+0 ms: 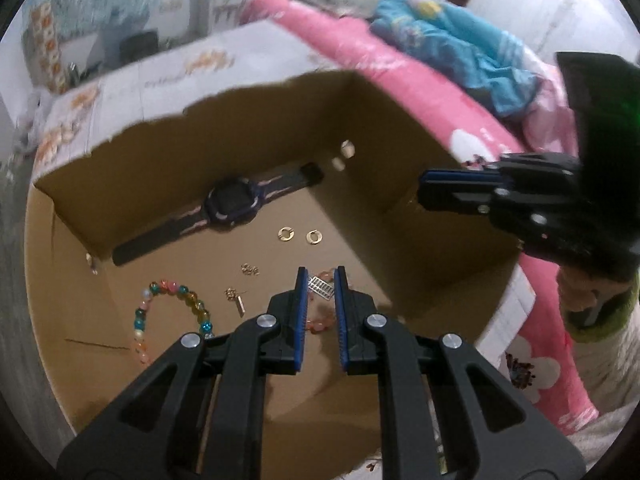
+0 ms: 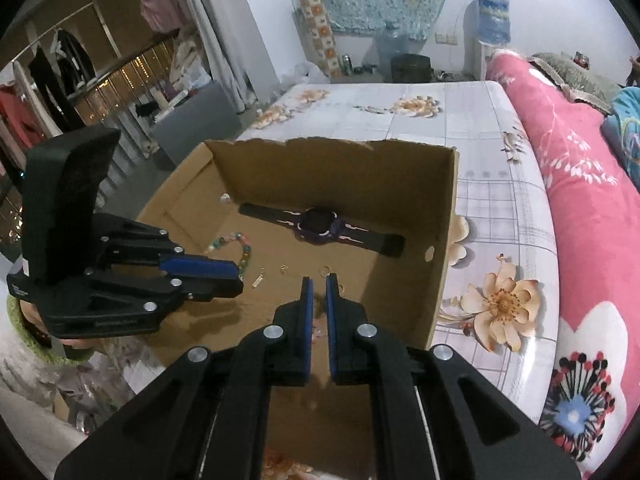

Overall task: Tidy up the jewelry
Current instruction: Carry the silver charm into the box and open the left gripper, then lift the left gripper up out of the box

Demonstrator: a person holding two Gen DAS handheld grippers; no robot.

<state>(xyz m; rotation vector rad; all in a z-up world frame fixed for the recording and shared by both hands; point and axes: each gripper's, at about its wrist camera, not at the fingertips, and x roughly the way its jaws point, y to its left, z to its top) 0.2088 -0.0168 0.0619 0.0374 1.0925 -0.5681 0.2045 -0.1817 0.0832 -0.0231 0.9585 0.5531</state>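
I've got both claws over the open brown corrugated cardboard box (image 2: 444,240), torn ragged along its far rim, punched round holes in the side walls. It sits on a glossy white floral-print table cover (image 2: 480,136).

Left gripper (image 1: 321,276): black plastic linkage, blue ribbed pads, jaws nearly pressed together with a thin slot between. Nothing pinched; through the slot I only see stuff lying on the box floor. Right gripper (image 2: 319,284): same build, pads near-shut, slim gap, nothing in it either.

Jewelry is all on the box floor:
- dark purple round-faced wristwatch with a black rubbery strap and pale pink markings (image 1: 230,208), flat along the far wall
- bracelet of glossy multicoloured glass beads, teal, amber, pink (image 1: 168,316), curved, near-left area
- two small gold open-ring earrings (image 1: 300,235), side by side, mid-floor
- tiny gold cluster piece (image 1: 250,269) and a small gold bar pendant (image 1: 238,303), between beads and left pads
- small silver slotted metal piece (image 1: 322,290) and peach-orange bead strand (image 1: 320,322), just behind the left pads, partly hidden

Pink flower-print quilt (image 2: 580,200) to the right of the box, blue fabric bundle (image 1: 452,48) on top. No legible writing or brand anywhere; left wrist view is motion-smeared.
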